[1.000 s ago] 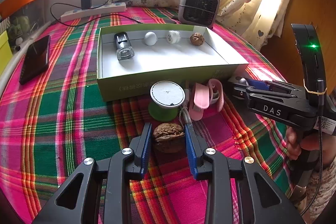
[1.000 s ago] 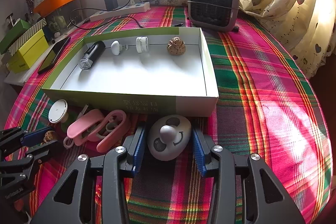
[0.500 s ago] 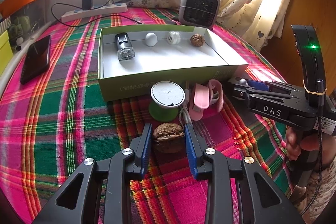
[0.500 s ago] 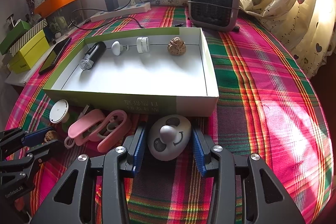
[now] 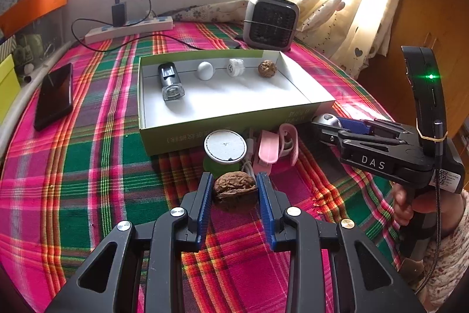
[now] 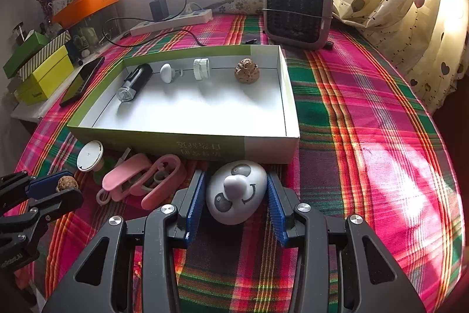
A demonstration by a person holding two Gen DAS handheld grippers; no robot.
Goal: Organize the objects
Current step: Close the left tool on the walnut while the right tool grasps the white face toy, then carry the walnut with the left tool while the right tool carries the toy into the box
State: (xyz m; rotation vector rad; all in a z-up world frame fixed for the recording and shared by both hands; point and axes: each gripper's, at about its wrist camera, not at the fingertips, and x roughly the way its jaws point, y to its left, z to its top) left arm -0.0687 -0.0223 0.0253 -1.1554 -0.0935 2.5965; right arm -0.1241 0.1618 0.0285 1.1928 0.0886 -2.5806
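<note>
Little has changed over the last sec. The L gripper (image 5: 234,191) is kept clamped on a walnut (image 5: 234,187), just off the tablecloth, near the box's (image 5: 187,137) front wall beside the spool (image 5: 225,146) and pink clips (image 5: 274,147). The R gripper (image 6: 236,197) is kept clamped on the smiley egg (image 6: 236,191), resting by the box's front-right corner. Both grasps look done; lift and placing in the box, w/ the other walnut (image 6: 246,70), probably come next.

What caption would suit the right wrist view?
Right claw grips a white smiley-face gadget before the green box.
</note>
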